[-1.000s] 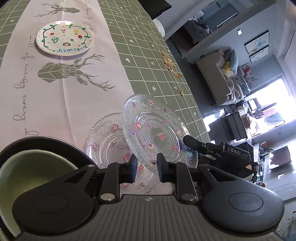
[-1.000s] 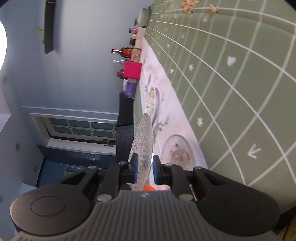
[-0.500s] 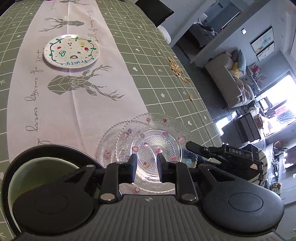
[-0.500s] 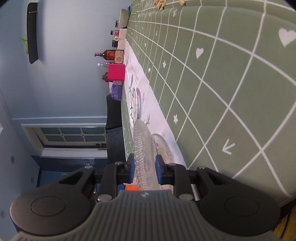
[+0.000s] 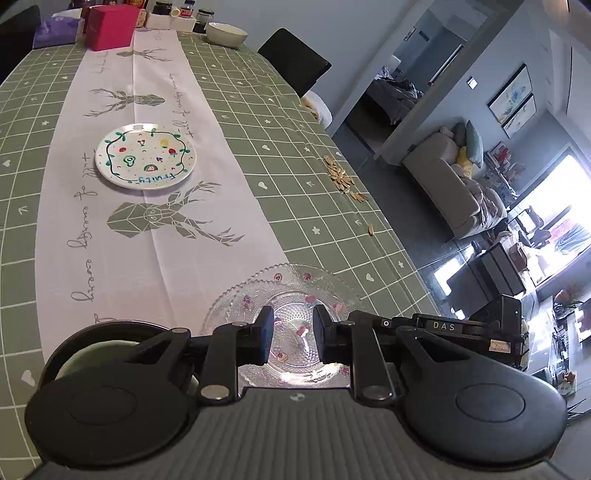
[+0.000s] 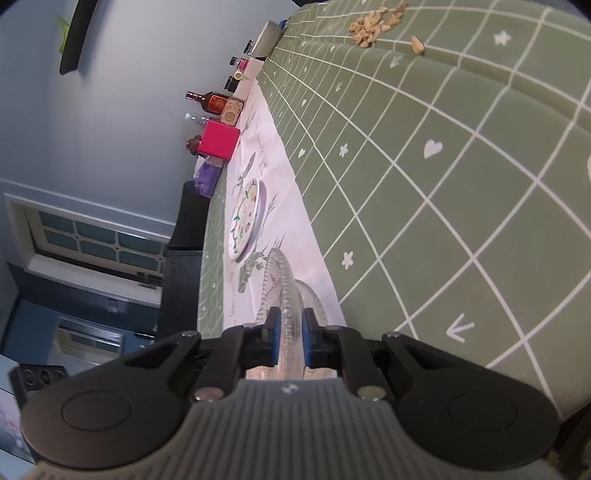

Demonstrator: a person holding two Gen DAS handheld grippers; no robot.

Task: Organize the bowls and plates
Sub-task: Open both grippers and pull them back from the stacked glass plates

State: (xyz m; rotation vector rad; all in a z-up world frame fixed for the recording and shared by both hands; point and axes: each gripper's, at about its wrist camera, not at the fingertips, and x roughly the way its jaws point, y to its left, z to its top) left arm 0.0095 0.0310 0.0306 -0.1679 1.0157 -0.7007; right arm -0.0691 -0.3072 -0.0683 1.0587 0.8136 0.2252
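Two clear glass plates lie stacked near the table's right edge, the upper glass plate [image 5: 295, 291] offset a little from the lower glass plate [image 5: 227, 301]. My right gripper [image 6: 290, 321] comes in from the side, its jaws closing on the upper plate's [image 6: 286, 291] rim with the pads against it; it also shows in the left wrist view [image 5: 443, 328]. My left gripper [image 5: 293, 319] hovers above the stack, open, with nothing between its fingers. A green bowl [image 5: 86, 352] sits inside a dark dish [image 5: 110, 326] at the lower left. Farther up the runner lies a white painted plate [image 5: 146, 160].
A pile of seeds [image 5: 341, 177] lies by the right table edge. At the far end stand a white bowl [image 5: 226, 34], a pink box [image 5: 110, 27] and several jars and bottles. A black chair [image 5: 295, 59] stands behind the far corner.
The tilted glass plate in my right gripper has come down flat onto the other glass plate. My left gripper has risen and pulled back, showing more of the table.
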